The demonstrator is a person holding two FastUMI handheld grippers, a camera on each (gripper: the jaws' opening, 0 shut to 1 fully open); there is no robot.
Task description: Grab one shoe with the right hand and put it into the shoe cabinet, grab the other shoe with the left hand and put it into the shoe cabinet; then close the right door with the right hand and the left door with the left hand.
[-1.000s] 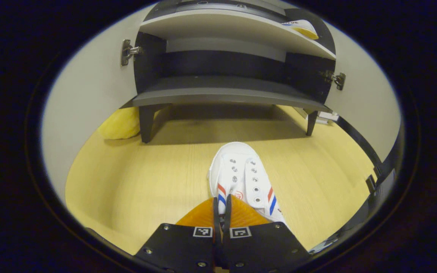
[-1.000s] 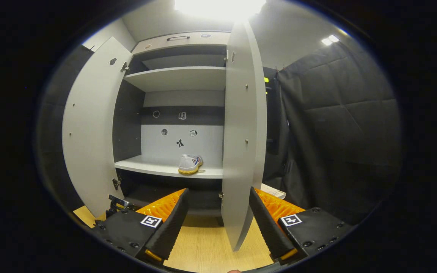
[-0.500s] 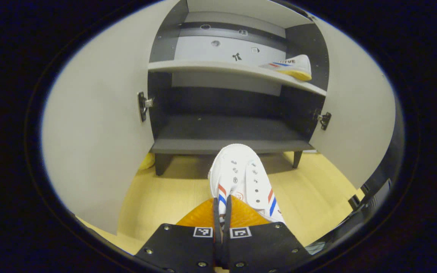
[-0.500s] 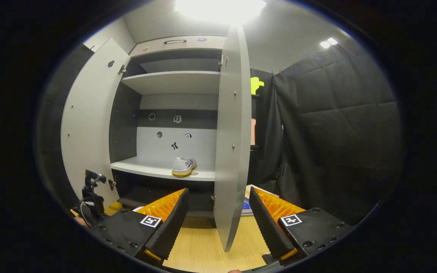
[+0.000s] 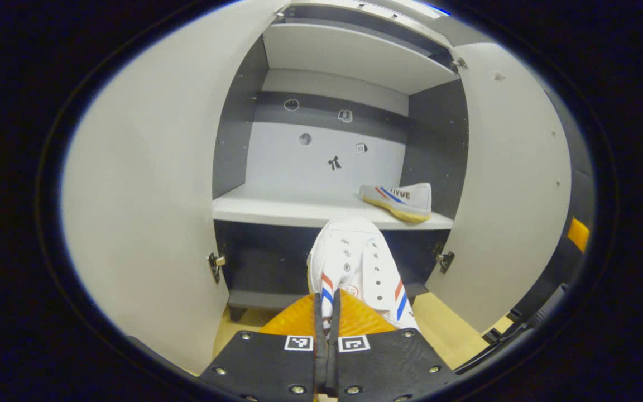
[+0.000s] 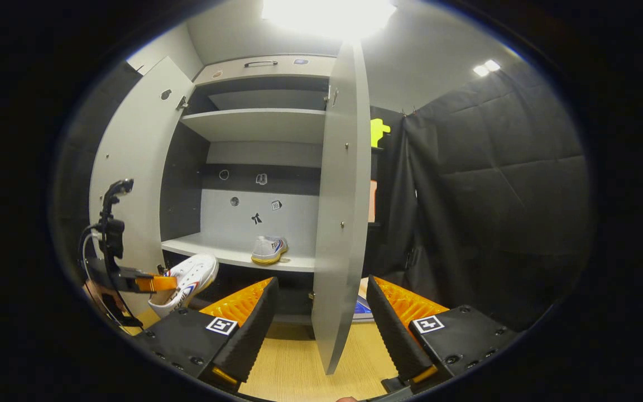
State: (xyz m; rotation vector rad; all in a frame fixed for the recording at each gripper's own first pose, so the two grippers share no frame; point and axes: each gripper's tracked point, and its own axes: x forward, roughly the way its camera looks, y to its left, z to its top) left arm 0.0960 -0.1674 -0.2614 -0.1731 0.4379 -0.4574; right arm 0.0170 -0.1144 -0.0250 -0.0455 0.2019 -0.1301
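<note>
A white sneaker point(image 5: 355, 262) with red and blue stripes is pinched at its heel by the left gripper point(image 5: 327, 312), jaws nearly together on it, toe pointing at the shoe cabinet point(image 5: 332, 162). Its mate point(image 5: 399, 199) lies far right on the middle shelf point(image 5: 277, 209). The right gripper point(image 6: 321, 318) hangs near the right door point(image 6: 341, 223), jaws wide, holding nothing.
</note>
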